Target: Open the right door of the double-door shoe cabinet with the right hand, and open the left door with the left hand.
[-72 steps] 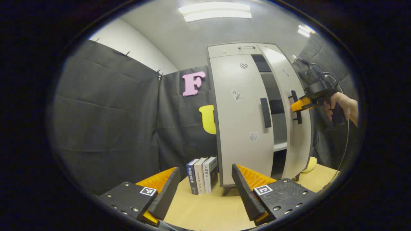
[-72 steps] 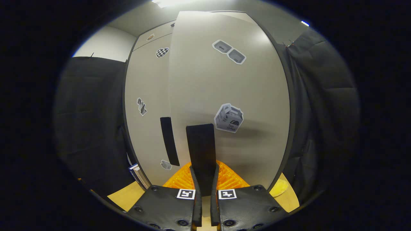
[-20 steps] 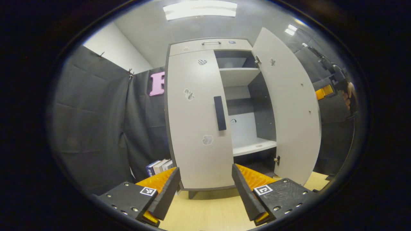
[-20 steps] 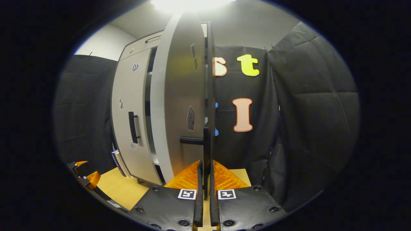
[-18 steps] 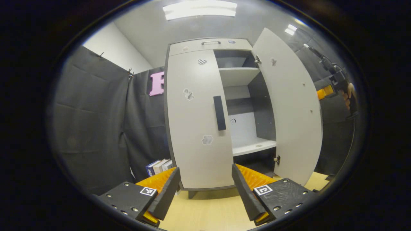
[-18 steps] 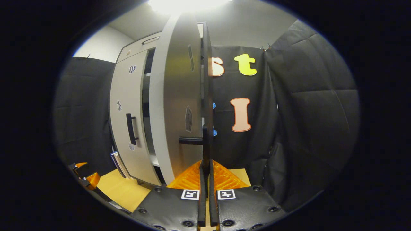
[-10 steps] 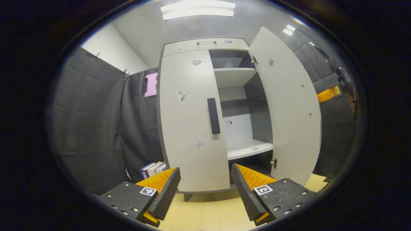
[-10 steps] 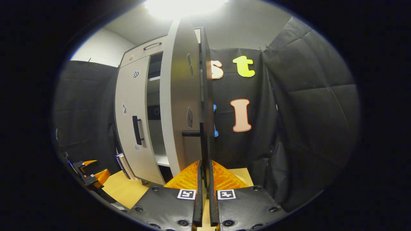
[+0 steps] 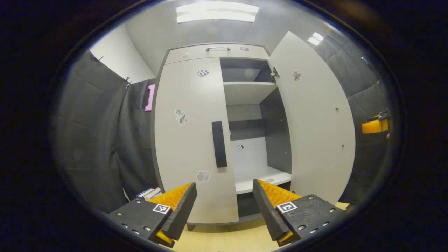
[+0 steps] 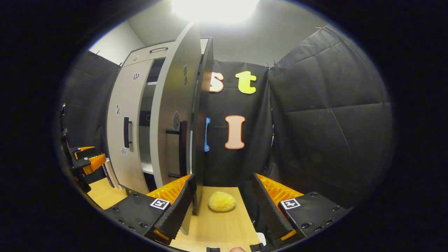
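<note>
Nearest in the left gripper view: left hand-held gripper [image 9: 224, 203], fingers spread apart, clamped on nothing, aimed at the foot of the shoe cabinet [image 9: 217, 52]. Nearest in the right gripper view: right hand-held gripper [image 10: 224, 203], fingers likewise spread apart and empty, clear of the door it faces edge-on.

Just beyond on the pale wooden worktop [image 10: 220, 227]: one yellow sponge [image 10: 221, 202], lying near the foot of the open door. One small stack of books [image 9: 150, 193] beside the cabinet's left side, exact number too small to tell.

Farther: left door [image 9: 190, 140] flat against the cabinet front, its dark handle [image 9: 219, 144] untouched, straight ahead of and above the left fingers. Right door [image 9: 313, 119] swung wide, its own handle [image 10: 182, 147] seen from the side in the right gripper view. Inside, two pale shelves visible: an upper shelf [image 9: 246, 91] and a lower shelf [image 9: 260, 176]. A drawer front with one metal pull across the top.

Count: two doors, two handles, two hand-held grippers, one sponge, several small stickers on the door faces.

Progress, judged from the above: first half done, right door open and released. Second half left: close on the left handle, then pull that door outward. Roughly midway.
</note>
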Motion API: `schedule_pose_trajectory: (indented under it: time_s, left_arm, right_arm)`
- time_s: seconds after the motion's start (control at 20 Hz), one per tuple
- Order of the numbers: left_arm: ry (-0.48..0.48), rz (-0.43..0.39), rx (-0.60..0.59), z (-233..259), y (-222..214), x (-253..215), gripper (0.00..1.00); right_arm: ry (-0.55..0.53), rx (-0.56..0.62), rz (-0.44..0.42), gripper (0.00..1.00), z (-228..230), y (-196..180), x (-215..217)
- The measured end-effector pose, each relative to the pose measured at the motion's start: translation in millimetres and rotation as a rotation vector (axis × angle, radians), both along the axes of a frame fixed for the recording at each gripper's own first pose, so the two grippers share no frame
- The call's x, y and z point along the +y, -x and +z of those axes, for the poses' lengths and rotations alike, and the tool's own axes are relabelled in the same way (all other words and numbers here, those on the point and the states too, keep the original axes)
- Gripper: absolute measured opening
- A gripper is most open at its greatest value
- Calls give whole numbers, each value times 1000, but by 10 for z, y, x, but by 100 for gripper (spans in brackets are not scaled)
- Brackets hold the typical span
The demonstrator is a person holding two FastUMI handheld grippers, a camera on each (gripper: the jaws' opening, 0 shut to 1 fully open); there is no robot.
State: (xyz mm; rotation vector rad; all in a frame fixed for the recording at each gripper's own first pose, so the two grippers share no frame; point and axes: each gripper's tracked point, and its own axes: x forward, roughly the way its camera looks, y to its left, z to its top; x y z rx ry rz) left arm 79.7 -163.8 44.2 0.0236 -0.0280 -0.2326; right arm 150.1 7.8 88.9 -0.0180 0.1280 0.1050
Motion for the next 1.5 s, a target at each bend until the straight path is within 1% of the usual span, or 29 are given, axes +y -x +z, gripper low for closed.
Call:
schedule_pose_trajectory:
  time_s: [0.1, 0.15, 0.2, 0.25, 0.3, 0.4, 0.5, 0.7, 0.9, 0.95, 1.0, 1.1, 1.15, 1.2, 1.25, 1.3, 1.35, 1.4, 1.45, 1.5]
  left_arm:
    - [-4, -2, -3, 58, -175, -55, 94]
    - [-3, 1, -7, 85, -281, -63, 94]
    - [1, 5, -9, 122, -377, -75, 94]
    - [5, 8, -12, 160, -470, -95, 94]
    - [5, 13, -19, 211, -570, -104, 94]
    - [0, 21, -33, 296, -713, -103, 94]
    - [3, 25, -40, 357, -886, -125, 94]
    - [17, 44, -27, 358, -1200, -142, 94]
    - [28, 54, -12, 349, -1500, -137, 94]
    - [40, 58, -9, 356, -1557, -142, 94]
    - [56, 61, -3, 359, -1619, -139, 94]
    - [81, 76, 22, 323, -1728, -104, 94]
    - [93, 79, 38, 269, -1738, -88, 92]
    - [103, 78, 47, 260, -1780, -84, 92]
    - [114, 89, 50, 246, -1809, -62, 83]
    - [120, 96, 60, 209, -1840, -41, 77]
    - [123, 100, 73, 173, -1868, -23, 75]
    - [137, 91, 85, 141, -1898, -24, 75]
    - [158, 73, 97, 125, -1890, -66, 77]
    - [158, 75, 88, 150, -1872, -61, 74]
  right_arm:
    - [2, -6, -52, 96, 10, 38, -103]
    - [-5, -9, -73, 99, 7, 29, -139]
    - [-14, -7, -87, 99, -10, 25, -137]
    - [-23, 2, -99, 96, -30, 25, -142]
    - [-30, 17, -109, 99, -65, 37, -163]
    - [-43, 46, -135, 97, -115, 54, -206]
    - [-65, 74, -170, 99, -174, 84, -247]
    - [-111, 126, -201, 99, -259, 142, -214]
    - [-106, 157, -236, 98, -322, 195, -294]
    - [-105, 164, -242, 100, -333, 200, -313]
    - [-104, 169, -249, 98, -348, 214, -310]
    - [-107, 175, -256, 98, -365, 227, -330]
    - [-107, 177, -257, 95, -367, 223, -336]
    - [-105, 178, -260, 96, -377, 229, -346]
    - [-99, 180, -264, 96, -385, 233, -364]
    - [-93, 180, -268, 98, -387, 238, -380]
    - [-89, 181, -269, 95, -387, 240, -405]
    - [-88, 182, -269, 98, -397, 246, -407]
    - [-90, 182, -268, 98, -400, 247, -402]
    - [-90, 183, -267, 98, -407, 247, -406]
